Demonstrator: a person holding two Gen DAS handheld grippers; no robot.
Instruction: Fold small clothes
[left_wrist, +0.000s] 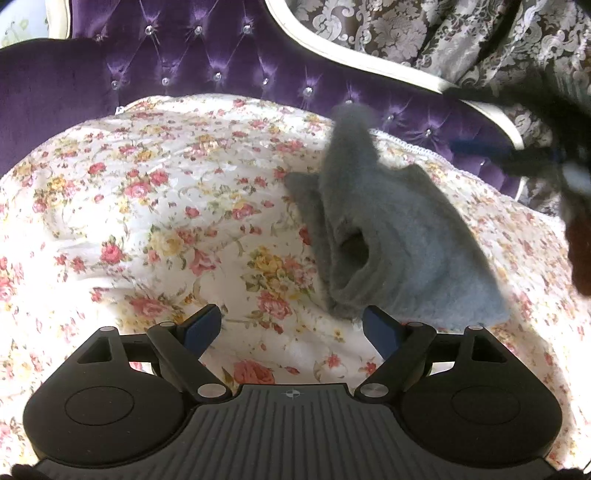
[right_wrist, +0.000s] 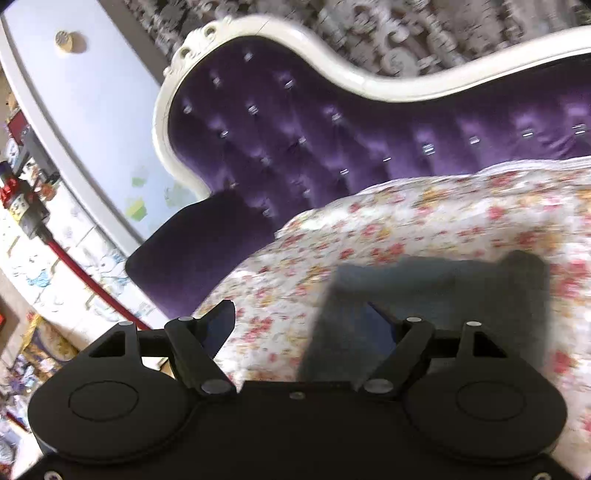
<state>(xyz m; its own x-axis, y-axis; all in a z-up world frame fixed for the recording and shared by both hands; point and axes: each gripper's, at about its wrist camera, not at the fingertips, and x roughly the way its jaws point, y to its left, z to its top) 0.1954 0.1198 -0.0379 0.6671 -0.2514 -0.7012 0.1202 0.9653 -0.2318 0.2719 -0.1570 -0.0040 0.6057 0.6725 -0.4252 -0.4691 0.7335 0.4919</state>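
While your left gripper (left_wrist: 291, 328) hangs wide open and empty and your right gripper (right_wrist: 301, 325) stands spread too, pinching nothing, the small fuzzy grey garment (left_wrist: 388, 236) lies on the floral quilt (left_wrist: 155, 206). It's rumpled, one flap sticking up, so I'd say folding is barely begun.

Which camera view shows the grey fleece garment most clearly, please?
The left wrist view: the grey fleece garment lies fairly sharp on the floral quilt. The right wrist view shows it motion-blurred and partly hidden.
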